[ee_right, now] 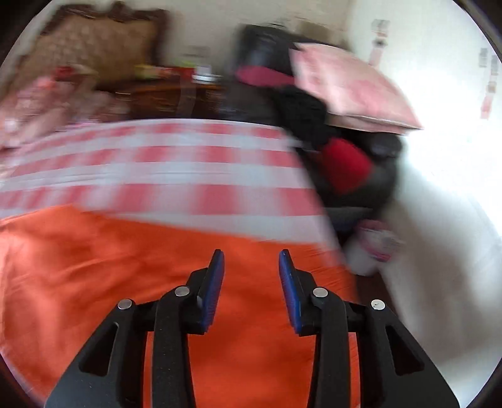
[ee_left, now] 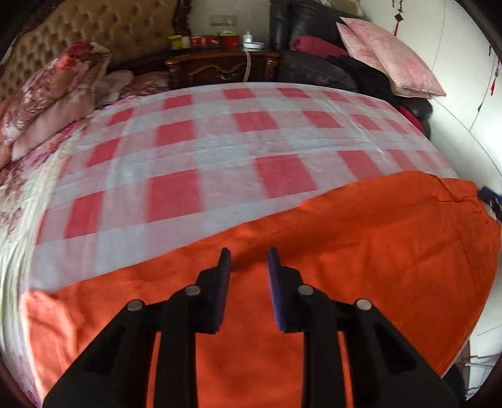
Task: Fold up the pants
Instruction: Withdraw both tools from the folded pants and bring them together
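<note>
Orange pants (ee_left: pixel 360 238) lie spread flat across the near part of a bed with a red and white checked cover (ee_left: pixel 219 150). My left gripper (ee_left: pixel 249 254) hovers open and empty above the orange cloth near its far edge. In the blurred right wrist view the pants (ee_right: pixel 109 266) fill the lower left, and my right gripper (ee_right: pixel 251 255) is open and empty above them, close to the bed's right edge. A bit of the right gripper (ee_left: pixel 491 201) shows at the right end of the pants in the left wrist view.
Floral pillows (ee_left: pixel 53 97) lie at the bed's far left by a tufted headboard (ee_left: pixel 103 28). A wooden nightstand (ee_left: pixel 219 66) with cups stands behind. A black sofa with a pink pillow (ee_left: pixel 389 56) and dark clothes stands right. A white bucket (ee_right: pixel 370 251) sits on the floor.
</note>
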Demonstrator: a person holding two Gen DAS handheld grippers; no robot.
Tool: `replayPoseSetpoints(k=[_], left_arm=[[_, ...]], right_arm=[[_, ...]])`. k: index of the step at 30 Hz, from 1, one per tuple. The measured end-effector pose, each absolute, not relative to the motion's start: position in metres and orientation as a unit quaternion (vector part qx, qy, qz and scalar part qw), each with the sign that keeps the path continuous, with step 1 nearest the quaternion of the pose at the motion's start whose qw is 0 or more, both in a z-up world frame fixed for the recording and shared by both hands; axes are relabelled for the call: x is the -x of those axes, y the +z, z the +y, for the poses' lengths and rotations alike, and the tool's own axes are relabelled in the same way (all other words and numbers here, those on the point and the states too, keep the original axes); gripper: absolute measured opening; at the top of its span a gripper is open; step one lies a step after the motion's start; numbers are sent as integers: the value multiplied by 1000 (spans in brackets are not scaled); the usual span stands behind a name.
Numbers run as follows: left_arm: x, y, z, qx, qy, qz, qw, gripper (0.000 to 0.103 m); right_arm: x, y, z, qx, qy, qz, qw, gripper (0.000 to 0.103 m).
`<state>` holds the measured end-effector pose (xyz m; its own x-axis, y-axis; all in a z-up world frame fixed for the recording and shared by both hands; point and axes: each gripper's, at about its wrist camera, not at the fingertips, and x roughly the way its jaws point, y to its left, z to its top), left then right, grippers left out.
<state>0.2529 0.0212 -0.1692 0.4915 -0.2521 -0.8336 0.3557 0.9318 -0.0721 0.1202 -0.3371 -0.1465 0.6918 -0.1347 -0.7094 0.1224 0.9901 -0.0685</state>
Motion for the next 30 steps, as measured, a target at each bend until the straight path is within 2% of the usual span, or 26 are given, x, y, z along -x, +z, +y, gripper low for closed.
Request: replayPoseSetpoints(k=[4,6,9,14,16,18,20,23,24,26,30], left_arm=[[-270,-181,-3,-63,-167,474,862,27],[-280,-182,2,-63,-148,479,863,27],[-277,-172,19,-23,-128,483,866,27],[-169,-131,5,-21,-214,407,888,27],[-108,-136,-21,-28,-257,391,883,27],[-63,-146,-45,-35,-281,383,879,28],[-42,-161,-64,-42,-284,392,874,28],[-27,-167,-86,-104,-275,380,877,28],[-24,-165,-90,-113,-274,371,880,28],[-24,-165,-94,-123,-270,364,883,33],[-11,-170,-109,-186,-250,344,886,34]], right_arm=[[-99,-162,-282,47,1,404,914,35],[-97,-185,-274,44,24,450,892,35],[-84,-189,-271,63,20,440,896,40],[-49,-168,-279,24,60,425,903,40],[-36,-168,-271,23,77,431,899,40],[-21,-177,-248,75,92,438,891,40],[-15,-191,-236,126,73,440,886,33],[-15,-187,-245,96,68,437,891,14],[-15,-185,-249,84,71,436,893,5],[-15,-179,-252,74,75,427,898,2],[-2,-163,-253,66,85,411,905,1]])
